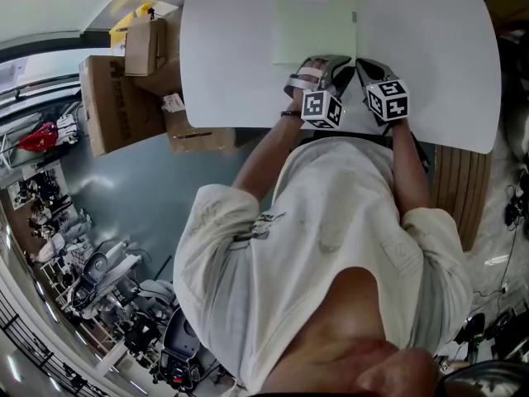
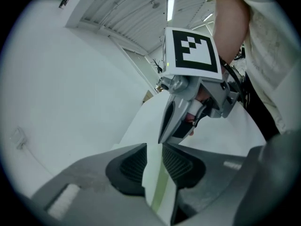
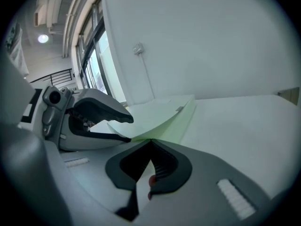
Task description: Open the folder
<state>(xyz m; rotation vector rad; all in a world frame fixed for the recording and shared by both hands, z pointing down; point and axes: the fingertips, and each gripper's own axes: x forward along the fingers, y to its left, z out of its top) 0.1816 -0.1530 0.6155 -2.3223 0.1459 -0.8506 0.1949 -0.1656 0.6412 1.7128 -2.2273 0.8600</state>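
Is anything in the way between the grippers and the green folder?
No, nothing is. Both grippers are already at the folder's near edge. The left gripper has the lifted cover between its jaws, and the right gripper is closed on the edge beside it.

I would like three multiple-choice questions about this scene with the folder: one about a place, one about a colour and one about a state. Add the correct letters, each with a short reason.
1. Where does the folder lie?
A. on the white table
B. in a drawer
C. on a chair

2. What colour is the folder?
A. red
B. black
C. pale green

3. What is between the jaws of the left gripper?
A. nothing
B. a sheet of the folder
C. a pen

Answers:
1. A: the head view shows it flat on the table.
2. C: its cover looks pale green in every view.
3. B: the left gripper view shows both pads against the sheet.
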